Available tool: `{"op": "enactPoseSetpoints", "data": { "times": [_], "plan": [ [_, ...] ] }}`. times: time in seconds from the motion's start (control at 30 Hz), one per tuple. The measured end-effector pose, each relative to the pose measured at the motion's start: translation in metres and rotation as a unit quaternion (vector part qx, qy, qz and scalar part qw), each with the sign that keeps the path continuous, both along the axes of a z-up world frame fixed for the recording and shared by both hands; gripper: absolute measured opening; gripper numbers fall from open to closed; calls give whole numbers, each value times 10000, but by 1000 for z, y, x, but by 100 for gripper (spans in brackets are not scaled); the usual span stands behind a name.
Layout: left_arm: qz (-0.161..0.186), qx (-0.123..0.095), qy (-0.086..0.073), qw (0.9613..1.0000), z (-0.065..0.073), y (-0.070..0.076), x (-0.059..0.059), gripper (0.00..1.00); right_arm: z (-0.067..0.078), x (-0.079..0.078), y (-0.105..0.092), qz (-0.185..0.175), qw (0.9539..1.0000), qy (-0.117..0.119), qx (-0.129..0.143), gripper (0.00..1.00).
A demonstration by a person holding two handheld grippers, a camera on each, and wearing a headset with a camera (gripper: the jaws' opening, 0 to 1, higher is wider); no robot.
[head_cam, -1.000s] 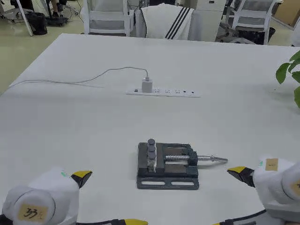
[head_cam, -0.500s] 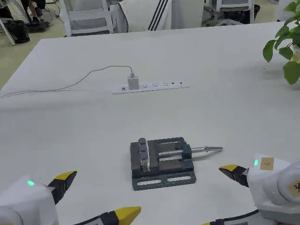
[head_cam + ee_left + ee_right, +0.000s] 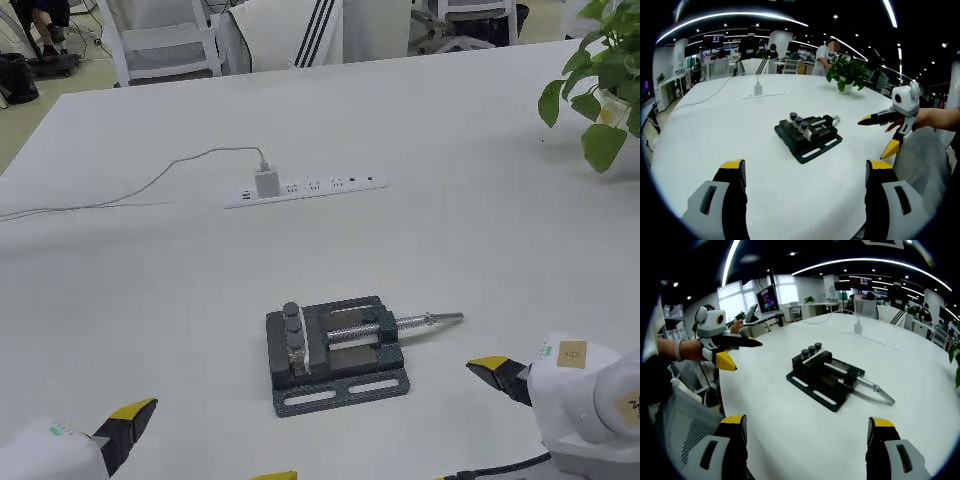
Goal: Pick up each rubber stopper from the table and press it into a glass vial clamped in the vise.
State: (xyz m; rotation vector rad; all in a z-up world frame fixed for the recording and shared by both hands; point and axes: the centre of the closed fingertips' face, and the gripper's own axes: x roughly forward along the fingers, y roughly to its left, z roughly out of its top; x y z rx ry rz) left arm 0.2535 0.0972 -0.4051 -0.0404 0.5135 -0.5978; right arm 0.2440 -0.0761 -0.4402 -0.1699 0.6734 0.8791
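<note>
Finding: three glass vials [image 3: 296, 347] stand in a row in the vise [image 3: 340, 368], lower centre of the head view. Each is topped by a dark rubber stopper [image 3: 291, 310]. Every stopper I can make out sits on a vial, and whether each is fully seated is too small to tell.

Left gripper [image 3: 805, 165]: jaws spread wide, holding nothing. Right gripper [image 3: 808, 420]: likewise wide open and empty.

Position: the vise sits on the white counter [image 3: 480, 250] between the two grippers and well apart from both. It lies just above centre in the left gripper view and at mid-frame in the right gripper view.

Hazards, in my judgement:
- The vise appears to rest loose on the counter, so an off-axis push could slide or tip it.
- Heavy pressure on a stopper that is already seated could crack the glass.
- The screw handle [image 3: 430, 321] points towards the right gripper and could be knocked on approach.
</note>
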Motion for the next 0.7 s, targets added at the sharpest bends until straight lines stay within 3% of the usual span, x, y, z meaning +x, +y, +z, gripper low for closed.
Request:
{"op": "enactPoseSetpoints", "data": {
  "times": [0.4, 0.7],
  "plan": [
    [-57, -11, 24, 10000, -3, -5, -4, 99, -7, -6, 0, -150, 9997, 148, 103, 98],
    [-16, -38, 42, 10000, -5, -5, -4, 99, -6, -5, -7, -307, 9994, 114, 131, 99]
  ]
}}
